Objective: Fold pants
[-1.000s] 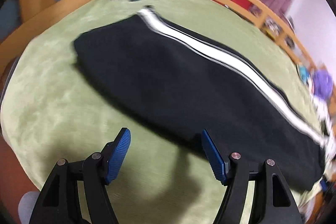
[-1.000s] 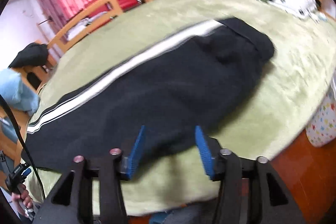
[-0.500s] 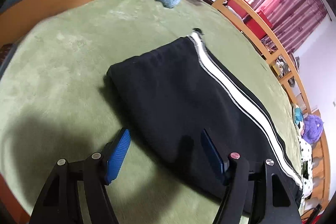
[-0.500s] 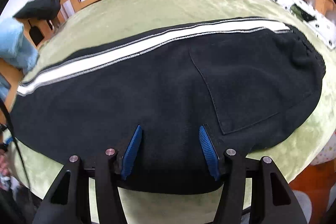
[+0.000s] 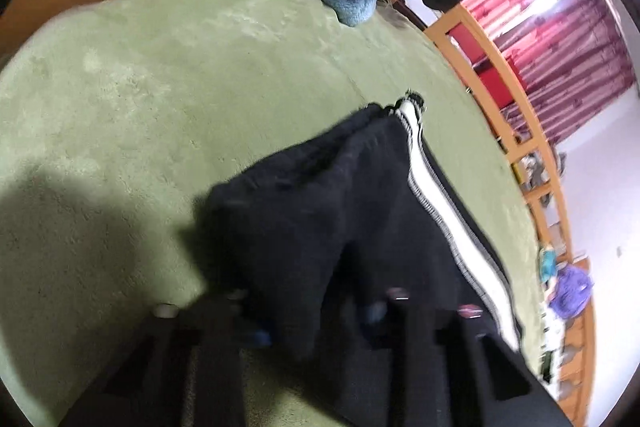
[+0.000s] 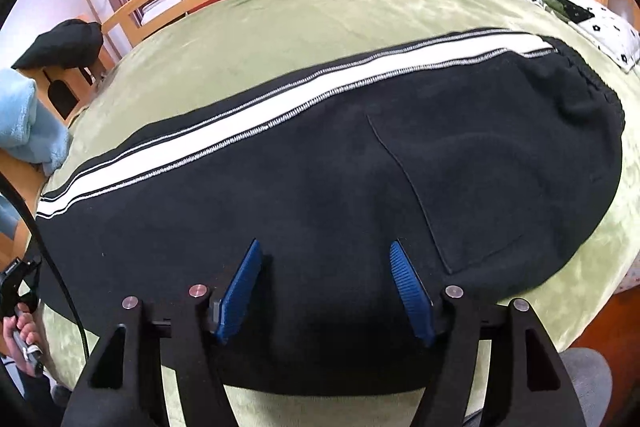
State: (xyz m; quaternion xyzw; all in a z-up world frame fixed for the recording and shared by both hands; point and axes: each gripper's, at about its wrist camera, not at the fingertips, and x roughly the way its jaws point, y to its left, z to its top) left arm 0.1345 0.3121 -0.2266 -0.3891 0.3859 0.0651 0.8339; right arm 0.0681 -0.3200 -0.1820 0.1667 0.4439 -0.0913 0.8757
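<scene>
The black pants (image 6: 320, 187) lie flat on the big green bed cover (image 6: 320, 11). The left gripper (image 5: 316, 323) is closing on the leg end, with cloth bunched between its jaws; the right gripper (image 6: 326, 291) is opening wide over the near edge, holding nothing. If the left pinches only the top layer, the fold may come out crooked.

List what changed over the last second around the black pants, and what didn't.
The left gripper moved in on the cuff end of the black pants and is closing on bunched fabric, now lifted off the green blanket. The right gripper advanced over the near edge, jaws opening, gripping nothing. Unchanged: the waist end and white stripe lie flat.
</scene>
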